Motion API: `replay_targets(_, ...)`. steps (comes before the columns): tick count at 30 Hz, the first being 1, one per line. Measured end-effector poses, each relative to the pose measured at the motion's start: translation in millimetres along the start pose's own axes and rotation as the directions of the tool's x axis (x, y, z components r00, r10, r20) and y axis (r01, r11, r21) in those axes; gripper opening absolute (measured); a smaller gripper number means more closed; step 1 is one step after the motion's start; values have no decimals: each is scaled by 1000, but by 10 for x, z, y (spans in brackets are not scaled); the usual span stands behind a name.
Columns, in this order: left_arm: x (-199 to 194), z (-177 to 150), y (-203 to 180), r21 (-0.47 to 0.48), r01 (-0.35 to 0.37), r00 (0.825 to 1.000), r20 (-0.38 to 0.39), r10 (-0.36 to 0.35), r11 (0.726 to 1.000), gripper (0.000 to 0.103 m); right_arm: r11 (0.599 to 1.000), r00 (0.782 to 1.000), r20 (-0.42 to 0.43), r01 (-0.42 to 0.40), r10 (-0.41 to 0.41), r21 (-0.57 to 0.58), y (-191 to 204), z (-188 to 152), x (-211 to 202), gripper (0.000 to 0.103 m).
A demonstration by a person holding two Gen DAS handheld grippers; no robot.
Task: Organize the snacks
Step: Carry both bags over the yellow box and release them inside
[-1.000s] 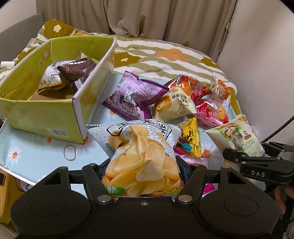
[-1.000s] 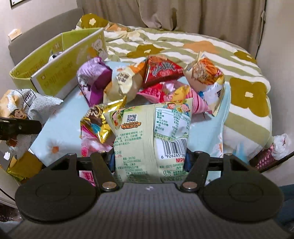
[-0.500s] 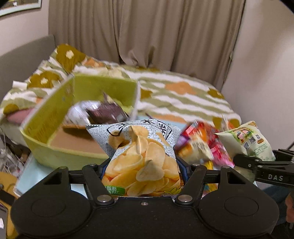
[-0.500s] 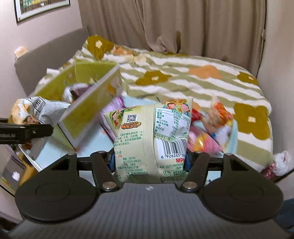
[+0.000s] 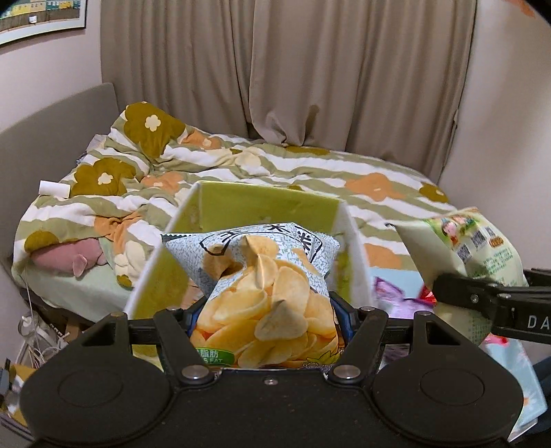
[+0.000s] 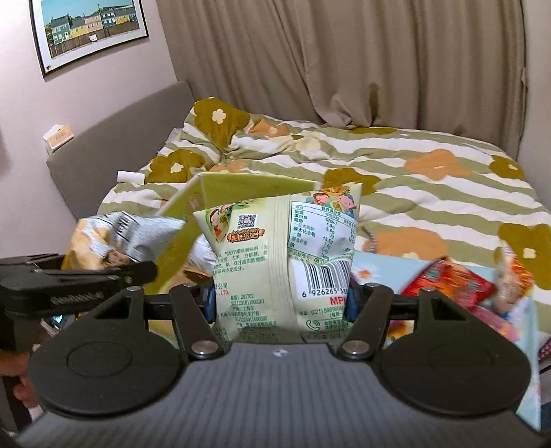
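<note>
My left gripper (image 5: 268, 310) is shut on a grey potato chip bag (image 5: 261, 275), held up in front of the green cardboard box (image 5: 261, 203). The bag hides most of the box's inside. My right gripper (image 6: 280, 299) is shut on a pale green snack bag (image 6: 286, 262) with a barcode. In the left wrist view that green snack bag (image 5: 482, 248) hangs at the right, just outside the box's right wall. In the right wrist view the chip bag (image 6: 113, 241) sits at the left in the other gripper, with the box (image 6: 213, 193) behind it.
Loose snack packs, a red pack (image 6: 451, 282) and a purple pack (image 5: 396, 296) among them, lie on the light blue flowered table (image 5: 516, 365) at the right. A bed with a striped flower duvet (image 5: 310, 165) fills the background, with curtains behind and a framed picture (image 6: 89, 31) on the wall.
Both grippers have risen and swung left with their bags, from over the snack pile to the green box. The box now stands straight ahead and the pile has slid off right.
</note>
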State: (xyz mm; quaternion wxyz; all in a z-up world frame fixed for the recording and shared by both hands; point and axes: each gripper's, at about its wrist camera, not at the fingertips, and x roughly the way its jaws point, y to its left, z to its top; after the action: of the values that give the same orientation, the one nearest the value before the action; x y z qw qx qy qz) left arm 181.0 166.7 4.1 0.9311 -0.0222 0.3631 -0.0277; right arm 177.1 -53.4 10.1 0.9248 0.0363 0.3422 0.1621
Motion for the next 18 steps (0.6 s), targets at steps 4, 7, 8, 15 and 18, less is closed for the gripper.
replay_targets(4, 220, 55, 278, 27, 17, 999, -33, -16, 999, 73, 1000, 1000, -29, 10, -9, 23, 328, 100, 316, 79)
replay_targets(7, 401, 65, 454, 33, 54, 996, -73, -52, 998, 87, 998, 998, -54, 34, -31, 48, 499, 135, 535, 79)
replay_targets(8, 449, 60, 512, 31, 64, 994, -86, -61, 997, 92, 997, 997, -62, 43, -39, 59, 544, 134, 585, 79)
replay_targets(15, 497, -44, 746, 45, 96, 989, -116, -90, 994, 100, 985, 989, -110, 115, -101, 131, 699, 104, 838, 79)
replay_targets(18, 456, -62, 803, 50, 107, 990, -101, -102, 993, 100, 981, 985, -125, 136, -119, 139, 726, 74, 893, 79)
